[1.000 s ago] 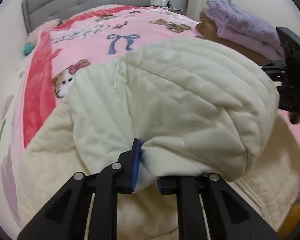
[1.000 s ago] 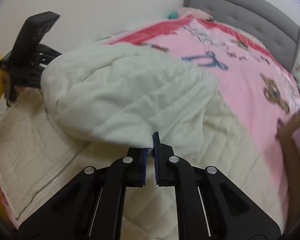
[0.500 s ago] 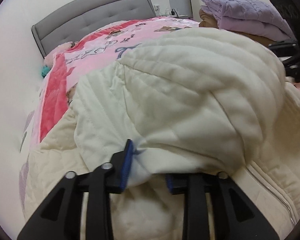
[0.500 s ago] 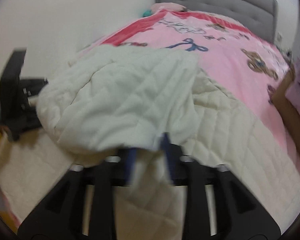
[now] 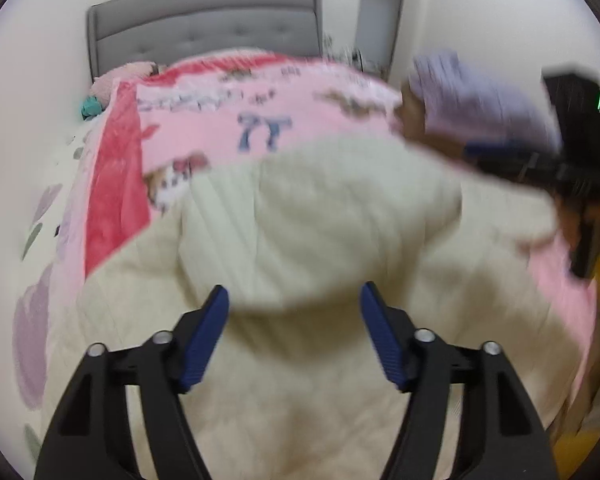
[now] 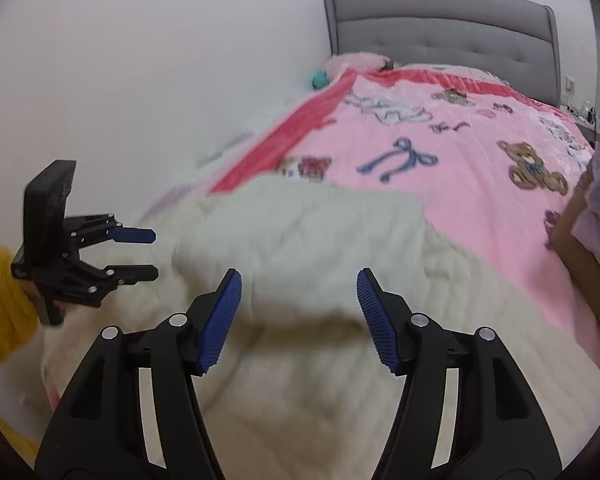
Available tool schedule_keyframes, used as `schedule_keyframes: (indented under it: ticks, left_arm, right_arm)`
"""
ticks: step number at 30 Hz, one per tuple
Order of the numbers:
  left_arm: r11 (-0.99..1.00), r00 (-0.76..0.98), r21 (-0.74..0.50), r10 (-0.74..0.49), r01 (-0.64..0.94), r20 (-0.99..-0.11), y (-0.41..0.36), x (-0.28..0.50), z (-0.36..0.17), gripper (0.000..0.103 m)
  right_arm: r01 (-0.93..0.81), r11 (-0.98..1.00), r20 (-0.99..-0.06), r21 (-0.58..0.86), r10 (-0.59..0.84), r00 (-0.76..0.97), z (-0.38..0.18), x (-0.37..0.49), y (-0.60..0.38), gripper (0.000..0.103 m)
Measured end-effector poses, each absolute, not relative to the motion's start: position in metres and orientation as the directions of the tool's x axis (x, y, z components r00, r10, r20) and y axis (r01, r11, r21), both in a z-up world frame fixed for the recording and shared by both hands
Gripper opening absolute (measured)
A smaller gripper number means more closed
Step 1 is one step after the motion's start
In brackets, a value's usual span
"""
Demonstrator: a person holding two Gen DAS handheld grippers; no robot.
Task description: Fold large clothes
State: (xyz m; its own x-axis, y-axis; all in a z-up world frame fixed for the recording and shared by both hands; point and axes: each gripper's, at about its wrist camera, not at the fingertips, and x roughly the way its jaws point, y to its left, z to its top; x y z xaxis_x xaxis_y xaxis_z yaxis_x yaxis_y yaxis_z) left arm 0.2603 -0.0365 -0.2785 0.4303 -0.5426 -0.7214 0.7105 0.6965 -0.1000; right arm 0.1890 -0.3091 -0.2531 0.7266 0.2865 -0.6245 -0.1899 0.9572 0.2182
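Both tools are free of the fabric now. The left tool [image 5: 294, 300] has just been spreading its jaws, and they stand apart with nothing pinched; the cream quilted jacket [image 5: 320, 216] lies under and beyond them, its folded-over flap ending just past the blue pads [image 5: 206, 336]. The right tool [image 6: 298, 284] is released too, having just been opening, its jaws wide with only the jacket's surface showing through the gap, apart from the pads.

The jacket sits at the near end of the bed, spread over the pink blanket [image 6: 472, 160] printed with bears and a blue bow. The upper layer is doubled back toward the near edge, a rounded fold on top of the flatter lower layer.

From the right wrist view, the left tool shows at the left edge, held by a hand in a yellow sleeve [image 6: 0, 300]. At the far end stands the grey headboard [image 6: 440, 28]. A lilac knit pile [image 5: 472, 100] rests at the right side of the bed. Much of the near fabric is blurred.
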Motion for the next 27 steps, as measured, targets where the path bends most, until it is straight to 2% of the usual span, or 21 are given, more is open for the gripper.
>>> schedule_keyframes:
  ticks: [4,7,10,13,17,22,27]
  left_arm:
    - [0.678,0.389,-0.185,-0.599,0.711,-0.7,-0.061,0.294,-0.28,0.069]
    - [0.654,0.25,-0.271,-0.589,0.707,-0.769,-0.078,0.31,-0.312,0.069]
    - [0.688,0.213,-0.234,-0.498,0.687,-0.84,-0.082,0.304,-0.352,0.069]
    - [0.705,0.213,-0.217,-0.468,0.675,-0.857,-0.078,0.293,-0.374,0.069]
    - [0.729,0.215,-0.263,-0.491,0.631,-0.844,-0.07,0.293,-0.385,0.07]
    - [0.768,0.248,-0.255,-0.47,0.587,-0.847,-0.074,0.298,-0.396,0.07]
    - [0.786,0.28,-0.25,-0.468,0.566,-0.838,-0.076,0.292,-0.396,0.071]
  right_arm:
    - [-0.205,0.949,-0.64,0.24,0.313,0.702,-0.267,0.224,-0.305,0.059]
    - [-0.246,0.948,-0.713,0.203,0.315,0.626,-0.295,0.234,-0.293,0.058]
    - [-0.269,0.951,-0.787,0.153,0.282,0.548,-0.323,0.228,-0.283,0.058]
    - [-0.259,0.957,-0.837,0.129,0.245,0.489,-0.354,0.217,-0.28,0.061]
    - [-0.173,0.959,-0.815,0.226,0.283,0.506,-0.372,0.209,-0.296,0.062]
    - [-0.142,0.974,-0.826,0.178,0.226,0.516,-0.386,0.209,-0.288,0.062]
    - [-0.12,0.972,-0.829,0.203,0.236,0.507,-0.386,0.209,-0.29,0.062]
